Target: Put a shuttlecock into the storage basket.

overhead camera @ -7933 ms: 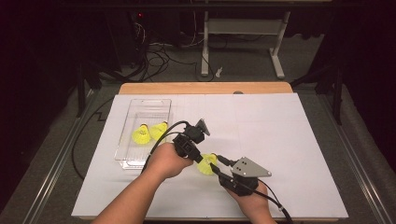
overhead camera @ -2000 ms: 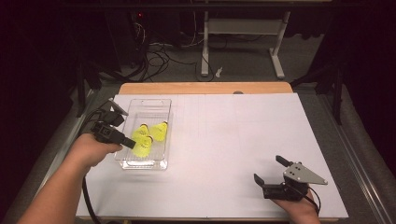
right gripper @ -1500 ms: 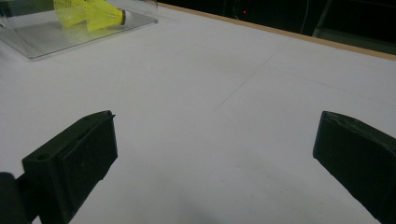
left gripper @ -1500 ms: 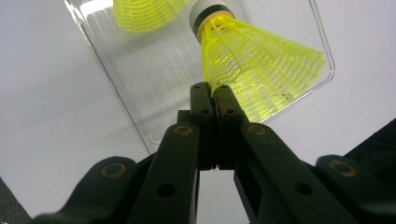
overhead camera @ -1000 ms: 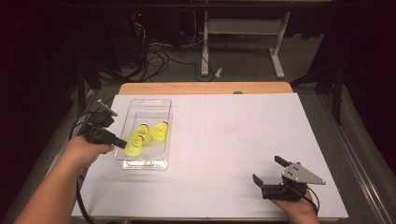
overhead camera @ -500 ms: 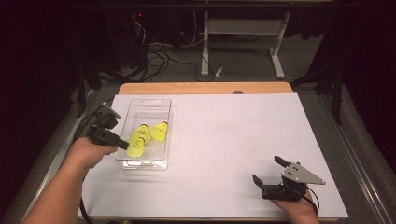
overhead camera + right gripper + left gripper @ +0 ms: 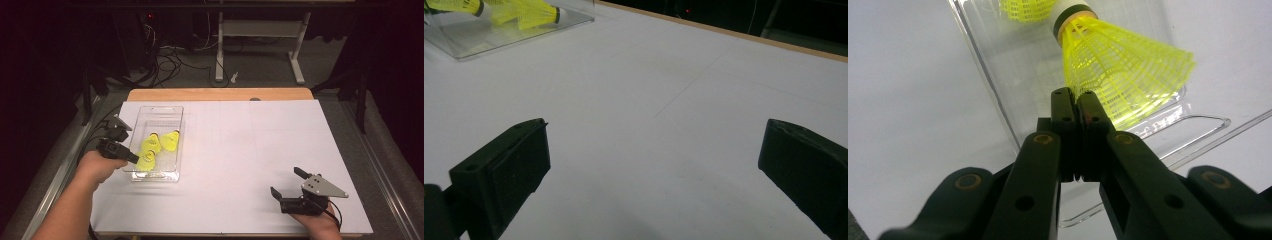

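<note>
My left gripper [image 7: 133,158] reaches in over the left wall of a clear plastic tray [image 7: 166,109] and is shut on the skirt edge of a yellow shuttlecock [image 7: 146,159]. In the left gripper view the two jaws meet at the left gripper [image 7: 1075,102], pinching the mesh rim of that shuttlecock [image 7: 1120,70], whose cork end points away. Two more yellow shuttlecocks [image 7: 151,144] [image 7: 170,139] lie in the tray. My right gripper [image 7: 286,182] rests near the table's front right, open, with nothing between its jaws. The right gripper [image 7: 654,165] stands over bare white paper.
White paper [image 7: 250,145] covers the table, with a wooden edge [image 7: 220,94] at the back. In the right gripper view the tray [image 7: 499,37] and its shuttlecocks [image 7: 531,12] sit far off at the upper left. Cables and a stand's legs lie on the dark floor beyond.
My left gripper has sunk a little with the shuttlecock, down towards the tray's floor. The right gripper has not moved.
</note>
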Motion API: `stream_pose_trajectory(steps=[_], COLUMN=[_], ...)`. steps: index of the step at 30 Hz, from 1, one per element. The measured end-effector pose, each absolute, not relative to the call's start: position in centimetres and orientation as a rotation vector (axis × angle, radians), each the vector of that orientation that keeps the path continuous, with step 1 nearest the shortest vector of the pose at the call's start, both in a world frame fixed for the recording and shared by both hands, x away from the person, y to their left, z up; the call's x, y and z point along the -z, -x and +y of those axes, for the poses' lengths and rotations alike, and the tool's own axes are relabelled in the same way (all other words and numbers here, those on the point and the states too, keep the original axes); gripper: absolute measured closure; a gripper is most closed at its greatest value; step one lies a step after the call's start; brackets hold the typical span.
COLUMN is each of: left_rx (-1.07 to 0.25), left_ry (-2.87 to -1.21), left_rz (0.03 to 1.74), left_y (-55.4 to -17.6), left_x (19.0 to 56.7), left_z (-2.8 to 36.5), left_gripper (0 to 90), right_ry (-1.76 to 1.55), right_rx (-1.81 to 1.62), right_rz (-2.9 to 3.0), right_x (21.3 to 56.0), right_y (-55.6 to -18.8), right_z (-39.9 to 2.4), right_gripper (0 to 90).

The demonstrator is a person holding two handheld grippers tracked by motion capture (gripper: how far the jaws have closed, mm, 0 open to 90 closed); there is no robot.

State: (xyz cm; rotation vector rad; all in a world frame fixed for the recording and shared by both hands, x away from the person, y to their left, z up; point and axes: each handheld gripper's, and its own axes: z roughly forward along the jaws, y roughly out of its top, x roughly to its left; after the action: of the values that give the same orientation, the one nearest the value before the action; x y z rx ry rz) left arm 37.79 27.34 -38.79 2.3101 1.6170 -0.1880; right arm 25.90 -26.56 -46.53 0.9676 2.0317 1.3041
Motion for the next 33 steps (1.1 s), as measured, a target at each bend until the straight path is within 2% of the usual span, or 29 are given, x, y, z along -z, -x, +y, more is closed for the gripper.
stream_pose_trajectory(steps=[24,33], left_rx=[0.169,0.190], left_ry=[-2.330,-2.347], left_rz=[1.633,1.627], left_y=[-37.8,-37.7], left_x=[40.0,40.0], left_z=[26.9,26.6], left_gripper=[87.5,79.3], right_ry=[-0.972,-0.972], right_rx=[-1.304,-1.304], right_rz=[2.029,2.030], right_x=[46.5,46.5], right_y=[-25.8,-25.8], right_z=[-26.6,-26.5], right_gripper=[1.1,1.0])
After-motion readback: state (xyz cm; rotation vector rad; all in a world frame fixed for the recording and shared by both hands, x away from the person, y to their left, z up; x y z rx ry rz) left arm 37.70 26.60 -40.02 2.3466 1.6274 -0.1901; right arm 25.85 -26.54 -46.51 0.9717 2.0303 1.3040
